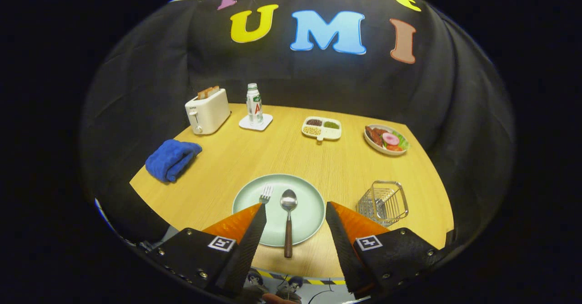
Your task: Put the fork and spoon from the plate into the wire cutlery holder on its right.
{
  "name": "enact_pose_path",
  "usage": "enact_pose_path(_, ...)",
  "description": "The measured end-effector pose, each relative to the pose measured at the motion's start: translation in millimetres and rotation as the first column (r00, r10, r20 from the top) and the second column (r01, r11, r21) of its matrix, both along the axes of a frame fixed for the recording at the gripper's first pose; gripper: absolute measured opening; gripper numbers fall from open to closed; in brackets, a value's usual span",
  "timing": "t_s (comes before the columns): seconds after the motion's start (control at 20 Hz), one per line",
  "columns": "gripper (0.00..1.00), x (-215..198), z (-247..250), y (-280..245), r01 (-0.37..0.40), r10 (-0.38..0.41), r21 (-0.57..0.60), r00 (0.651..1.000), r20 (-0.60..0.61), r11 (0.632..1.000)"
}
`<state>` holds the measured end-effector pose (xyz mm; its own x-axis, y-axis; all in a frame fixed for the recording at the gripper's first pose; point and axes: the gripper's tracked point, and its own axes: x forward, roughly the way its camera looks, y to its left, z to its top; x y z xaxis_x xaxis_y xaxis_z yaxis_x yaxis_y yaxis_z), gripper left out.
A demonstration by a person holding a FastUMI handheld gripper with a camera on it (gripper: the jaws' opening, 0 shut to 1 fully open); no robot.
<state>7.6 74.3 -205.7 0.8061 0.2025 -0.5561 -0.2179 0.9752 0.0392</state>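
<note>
The claw (295, 213) hangs above the near edge of the tabletop (318, 158) with its two fingers spread wide and nothing between them but air, so it is released and carries nothing. It is lined up over the pale green plate (248, 199), which sits just ahead of the fingers; that placing reads as a set-up for reaching down to the cutlery. The spoon (288, 217) lies in the gap between the fingers, bowl pointing away and its dark wooden handle running back over the near rim of the plate toward the claw, an easy end to take hold of. The fork (266, 194) lies beside it on the left, tines pointing away, its handle hidden behind the left finger. The wire cutlery holder (384, 201) stands on the tabletop to the right of the plate, just beyond the right finger, and looks empty, so neither piece has been moved yet. Farther back are a divided tray (322, 129) with different dry foods in its sections, a dish of food (385, 139), a bottle (254, 104) on a coaster, a toaster (208, 111) with bread in its slots, and a folded blue cloth (172, 159).
</note>
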Motion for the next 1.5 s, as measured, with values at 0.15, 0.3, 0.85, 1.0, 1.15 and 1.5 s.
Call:
enact_pose_path(0.15,0.81,-3,-25,1,-0.018,0.016,-0.018,0.997,-0.081,1.0)
enact_pose_path(0.3,0.81,-7,-46,3,-0.05,0.044,-0.042,0.988,-0.147,0.998)
enact_pose_path(0.85,0.81,-16,-101,-15,-0.178,0.12,-0.153,0.937,-0.329,0.972)
enact_pose_path(1.0,0.81,-13,-112,-16,-0.207,0.137,-0.164,0.923,-0.36,0.964)
enact_pose_path(1.15,0.81,-10,-119,-14,-0.247,0.168,-0.164,0.907,-0.386,0.955)
enact_pose_path(1.5,0.17,-12,-129,-8,-0.301,0.214,-0.143,0.877,-0.431,0.943)
